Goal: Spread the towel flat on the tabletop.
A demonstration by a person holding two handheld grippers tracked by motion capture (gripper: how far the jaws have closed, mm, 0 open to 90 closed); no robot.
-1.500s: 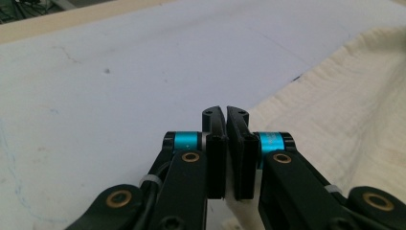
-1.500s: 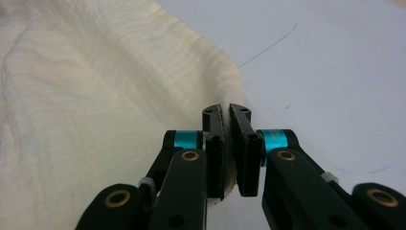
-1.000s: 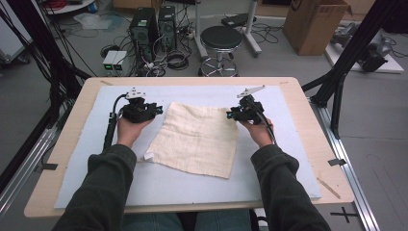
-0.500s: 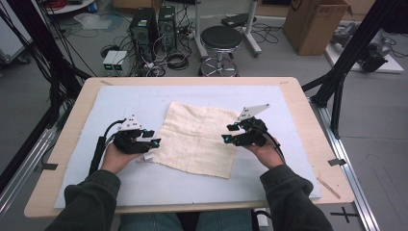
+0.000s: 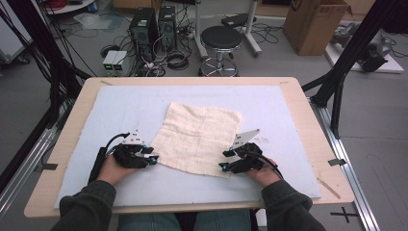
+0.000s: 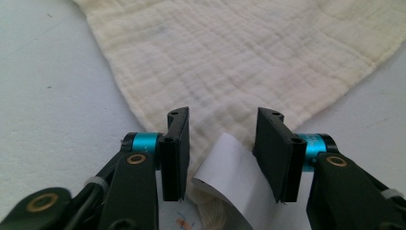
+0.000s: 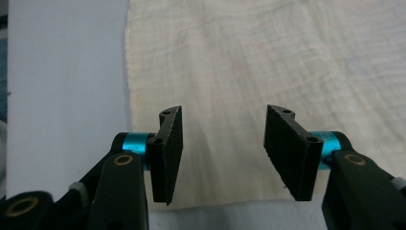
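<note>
A cream muslin cloth [image 5: 199, 137] lies flat on the pale mat [image 5: 120, 110]. My left gripper [image 5: 153, 159] rests at the cloth's near left corner. In the left gripper view the jaws [image 6: 224, 132] stand open and have just been closing. Between them lie the cloth corner [image 6: 239, 62] and its white label [image 6: 225, 167], untouched by the pads. My right gripper [image 5: 223, 161] is at the cloth's near right corner. Its jaws [image 7: 225, 139] are open after just opening, and straddle the cloth's near edge [image 7: 268, 62] without pressing it.
The mat covers most of the wooden table [image 5: 308, 125]. A thin stick [image 5: 328, 187] lies near the table's right front edge. Beyond the table stand a black stool [image 5: 221, 38], computer towers [image 5: 154, 24] and a cardboard box [image 5: 315, 24]. Black frame posts [image 5: 337, 96] flank the table.
Both hands have drawn back toward the table's near edge, from the cloth's far corners to its near corners. The cloth has stayed flat in place.
</note>
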